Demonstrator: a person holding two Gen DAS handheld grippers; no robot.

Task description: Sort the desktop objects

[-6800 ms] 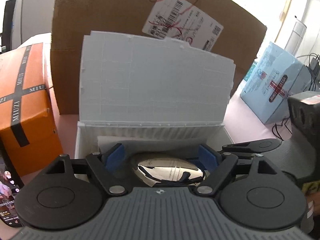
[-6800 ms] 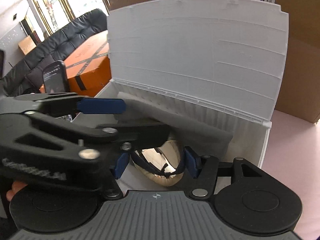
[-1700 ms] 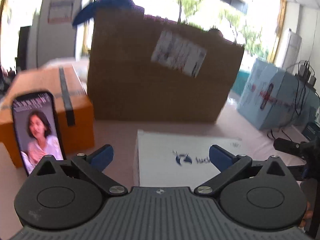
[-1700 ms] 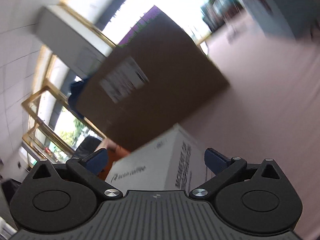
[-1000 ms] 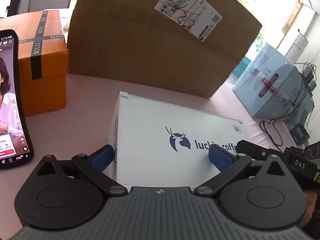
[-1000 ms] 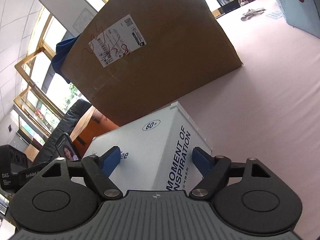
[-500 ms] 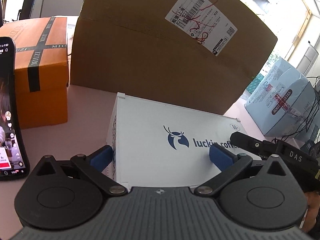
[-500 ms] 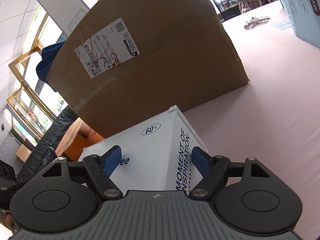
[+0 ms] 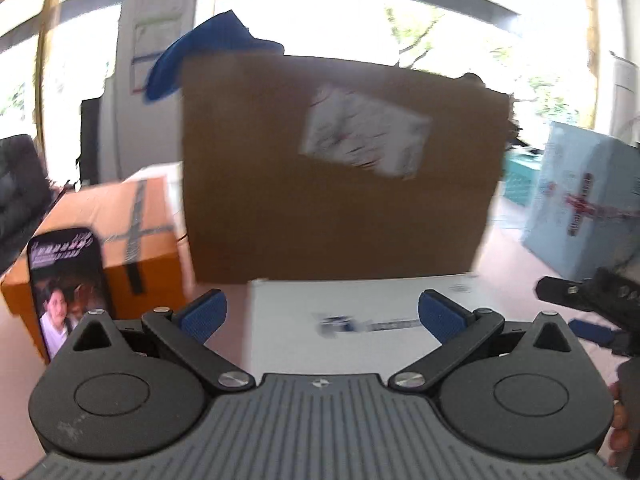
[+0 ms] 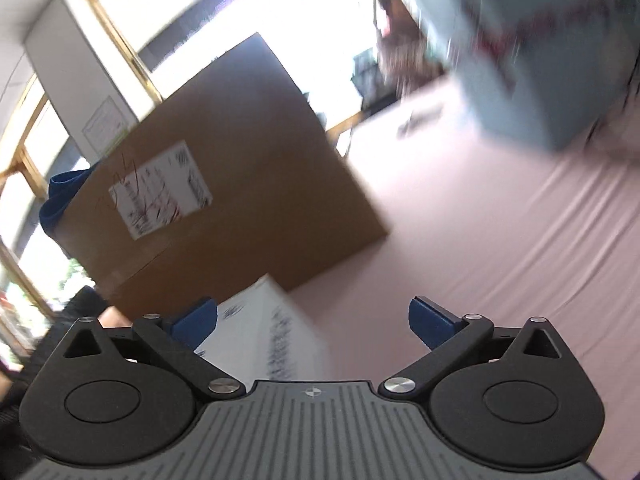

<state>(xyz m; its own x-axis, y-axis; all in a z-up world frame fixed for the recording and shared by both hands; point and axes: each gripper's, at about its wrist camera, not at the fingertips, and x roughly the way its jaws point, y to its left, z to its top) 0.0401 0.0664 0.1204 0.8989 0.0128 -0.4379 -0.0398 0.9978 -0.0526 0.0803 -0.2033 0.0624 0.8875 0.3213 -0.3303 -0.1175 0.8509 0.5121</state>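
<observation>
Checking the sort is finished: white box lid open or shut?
Shut. The white box shows a flat, closed top with its logo facing up; both hand-held grippers are open, clear of it.

R claw [image 10: 312,322] open, empty | white box [image 10: 260,344] under left pad, lid shut | blurred

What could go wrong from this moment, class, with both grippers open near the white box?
1. The phone leans upright against the orange box, just left of the left gripper; a sideways sweep might topple it.
2. The right gripper sits at the white box's corner, so closing there may push it askew.
3. Both views are blurred, so aim is uncertain, and the two grippers are close enough to collide.
</observation>
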